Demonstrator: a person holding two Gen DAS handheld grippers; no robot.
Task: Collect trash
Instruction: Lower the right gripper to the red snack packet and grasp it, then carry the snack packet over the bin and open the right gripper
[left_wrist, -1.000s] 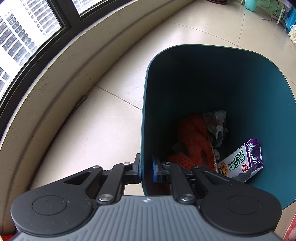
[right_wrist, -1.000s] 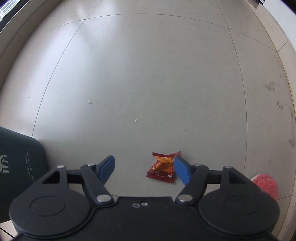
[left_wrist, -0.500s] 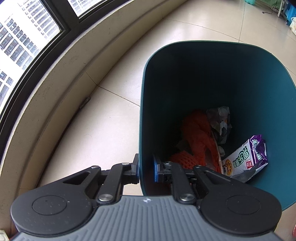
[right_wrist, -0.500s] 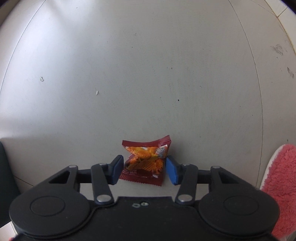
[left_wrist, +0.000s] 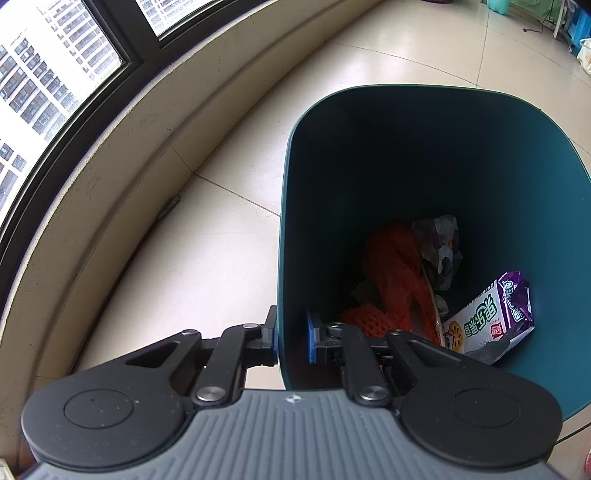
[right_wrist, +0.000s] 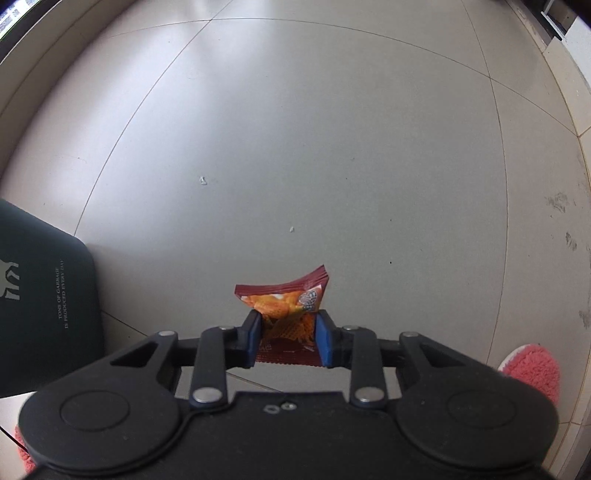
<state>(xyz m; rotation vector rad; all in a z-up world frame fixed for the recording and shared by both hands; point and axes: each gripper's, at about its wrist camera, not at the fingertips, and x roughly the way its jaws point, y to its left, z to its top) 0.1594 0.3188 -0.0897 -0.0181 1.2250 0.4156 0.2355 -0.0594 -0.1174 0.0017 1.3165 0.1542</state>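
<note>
My left gripper (left_wrist: 291, 338) is shut on the near wall of a dark teal trash bin (left_wrist: 524, 177), one finger outside and one inside. In the bin lie orange netting (left_wrist: 395, 273), a crumpled grey wrapper (left_wrist: 437, 240) and a purple and white snack bag (left_wrist: 495, 314). My right gripper (right_wrist: 289, 341) is shut on a small red and orange snack packet (right_wrist: 286, 304) and holds it above the floor. The bin's outer side (right_wrist: 44, 317) shows at the left of the right wrist view.
A low beige ledge (left_wrist: 122, 155) under a black-framed window (left_wrist: 55, 92) runs along the left. A pink fuzzy slipper (right_wrist: 535, 373) is at the right. Small white crumbs (right_wrist: 202, 180) lie on the grey tiled floor (right_wrist: 314, 129).
My right gripper closed on the snack packet and lifted it off the floor. My left gripper stayed clamped on the bin wall, and the view shifted slightly.
</note>
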